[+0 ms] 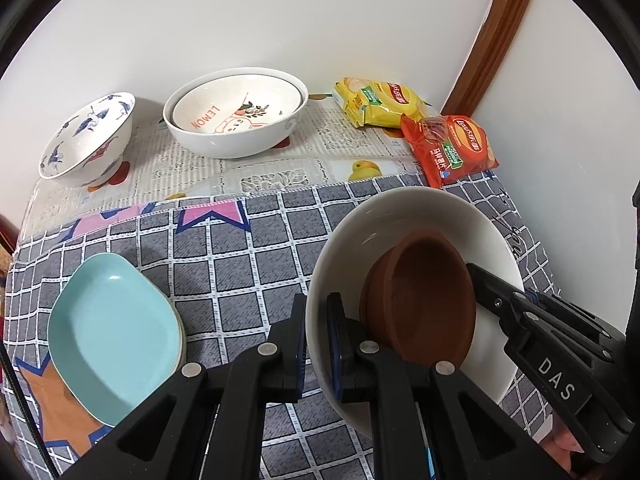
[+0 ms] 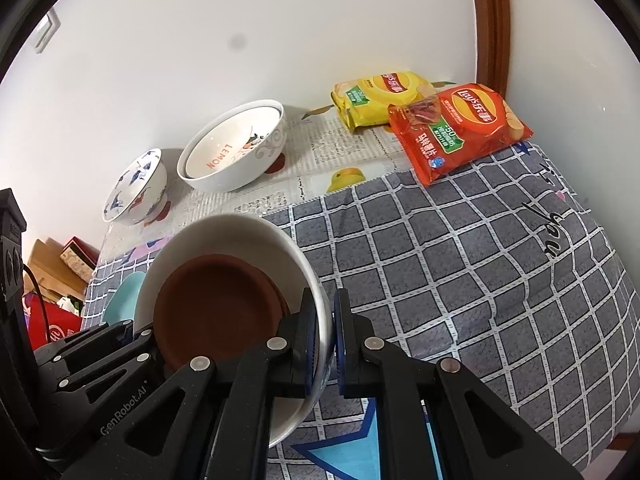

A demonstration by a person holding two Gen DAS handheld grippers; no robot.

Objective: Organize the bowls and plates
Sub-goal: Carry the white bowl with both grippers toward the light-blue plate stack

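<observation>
Against white wall (image 1: 280, 20): table (image 1: 280, 168), grey checked cloth (image 2: 460, 264), wooden trim (image 2: 490, 20).

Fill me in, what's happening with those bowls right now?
A person holds a white bowl with both grippers, the left gripper and the right gripper each clamped on opposite sides of its rim. A brown dish sits inside it. On the table are a light blue plate, a blue-patterned bowl and a lemon-print bowl nested in a bigger white one.
</observation>
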